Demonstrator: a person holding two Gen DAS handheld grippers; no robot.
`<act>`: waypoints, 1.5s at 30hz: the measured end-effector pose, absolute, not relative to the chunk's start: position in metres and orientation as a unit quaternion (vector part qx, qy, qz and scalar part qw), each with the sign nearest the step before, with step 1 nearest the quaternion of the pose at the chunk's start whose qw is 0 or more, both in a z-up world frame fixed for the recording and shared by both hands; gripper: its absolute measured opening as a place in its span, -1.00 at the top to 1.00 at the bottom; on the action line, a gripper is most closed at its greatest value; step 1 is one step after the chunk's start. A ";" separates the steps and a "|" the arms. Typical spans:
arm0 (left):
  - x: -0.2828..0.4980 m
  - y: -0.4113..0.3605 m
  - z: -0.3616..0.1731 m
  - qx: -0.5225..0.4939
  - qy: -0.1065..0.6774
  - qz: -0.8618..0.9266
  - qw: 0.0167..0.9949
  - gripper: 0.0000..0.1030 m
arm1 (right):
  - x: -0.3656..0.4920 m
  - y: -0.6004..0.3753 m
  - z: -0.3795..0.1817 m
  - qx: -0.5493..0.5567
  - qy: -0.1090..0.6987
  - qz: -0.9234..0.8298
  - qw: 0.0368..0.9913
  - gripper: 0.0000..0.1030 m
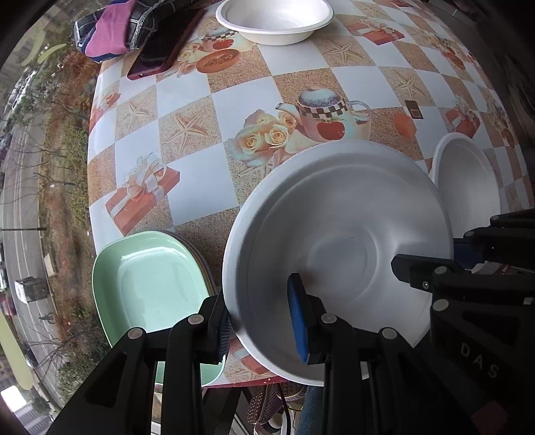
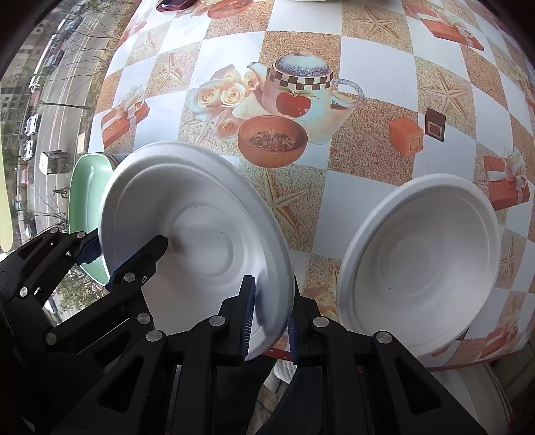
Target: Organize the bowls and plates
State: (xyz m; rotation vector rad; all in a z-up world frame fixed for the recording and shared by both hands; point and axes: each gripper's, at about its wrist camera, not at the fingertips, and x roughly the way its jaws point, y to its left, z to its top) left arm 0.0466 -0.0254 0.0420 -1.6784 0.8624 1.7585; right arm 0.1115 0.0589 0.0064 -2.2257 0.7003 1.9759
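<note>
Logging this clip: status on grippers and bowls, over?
Both grippers, left and right, shut on one white bowl. Second white bowl beside. Green plates stacked left. Nothing blocking.

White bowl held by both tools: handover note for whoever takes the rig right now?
Left tool: shut on the left rim of the white bowl.
Right tool: shut on its right rim; the bowl is tilted.
Second white bowl sits on the table, just to the right.
Third white bowl at the far edge.
Green plates stacked at the near left edge.
Done: plates stacked.
Left: probably nest the three bowls.
</note>
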 end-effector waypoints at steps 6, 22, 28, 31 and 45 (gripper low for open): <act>0.043 0.000 0.066 -0.600 0.335 0.658 0.308 0.37 | 0.118 0.076 0.029 -0.704 0.240 0.664 0.071 0.63; 0.103 0.091 0.070 -0.547 0.386 0.609 0.425 0.37 | 0.196 0.156 0.044 -0.655 0.345 0.644 0.194 0.63; 0.117 0.111 0.058 -0.548 0.402 0.588 0.438 0.35 | 0.215 0.173 0.036 -0.654 0.365 0.625 0.220 0.63; 0.122 0.116 0.053 -0.549 0.408 0.582 0.440 0.35 | 0.218 0.177 0.031 -0.657 0.371 0.617 0.226 0.63; 0.123 0.111 0.047 -0.557 0.388 0.582 0.447 -0.40 | 0.208 0.182 0.010 -0.661 0.388 0.603 0.221 0.63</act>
